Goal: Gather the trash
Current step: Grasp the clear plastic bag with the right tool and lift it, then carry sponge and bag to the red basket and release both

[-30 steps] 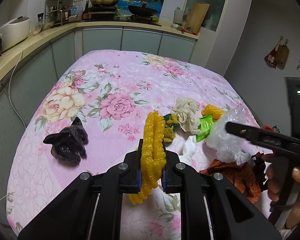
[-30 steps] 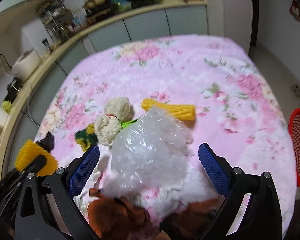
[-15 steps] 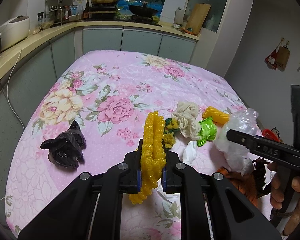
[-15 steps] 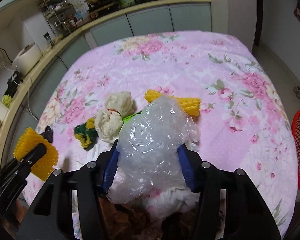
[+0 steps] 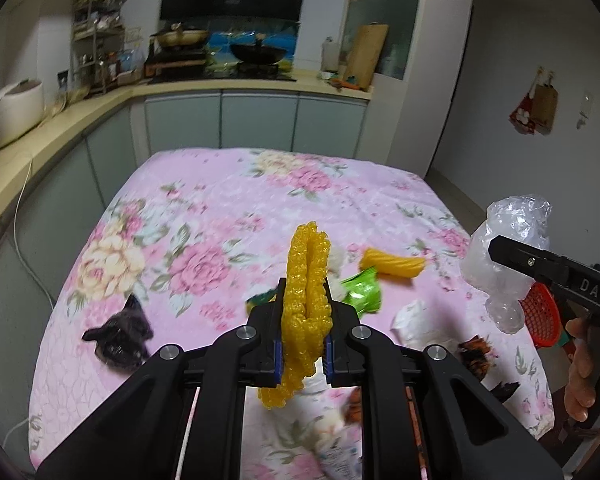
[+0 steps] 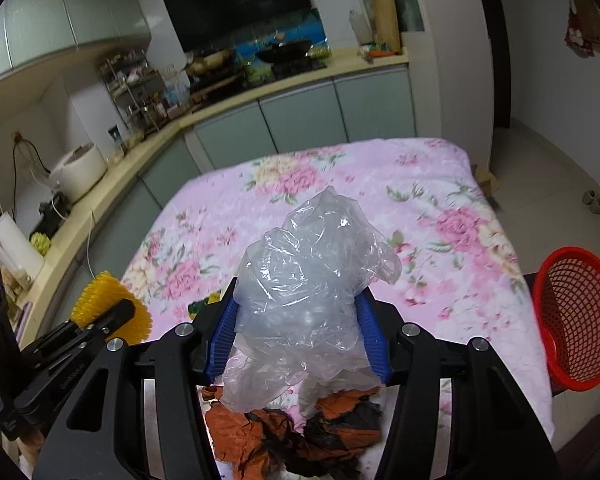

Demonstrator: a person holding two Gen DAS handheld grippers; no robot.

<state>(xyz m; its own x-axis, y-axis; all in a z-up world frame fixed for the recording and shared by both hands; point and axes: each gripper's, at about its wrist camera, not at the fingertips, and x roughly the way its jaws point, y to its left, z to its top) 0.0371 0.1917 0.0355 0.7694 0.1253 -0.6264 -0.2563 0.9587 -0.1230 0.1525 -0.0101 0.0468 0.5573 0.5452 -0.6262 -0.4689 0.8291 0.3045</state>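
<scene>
The left gripper [image 5: 303,344] held a folded yellow foam net [image 5: 306,300] pinched tight between its fingers, raised above the worktop [image 5: 204,216] with its pink floral cover. The right gripper [image 6: 296,336] had its fingers closed on a crumpled clear plastic bag [image 6: 312,280], also lifted clear of the cover. A red mesh basket [image 6: 576,320] stood just off the worktop's right edge; its contents could not be made out. A black bag [image 5: 118,334], green wrapper [image 5: 362,290], second yellow net [image 5: 394,266] and orange-and-black scraps [image 6: 292,432] lay near the front; the far half was open.
</scene>
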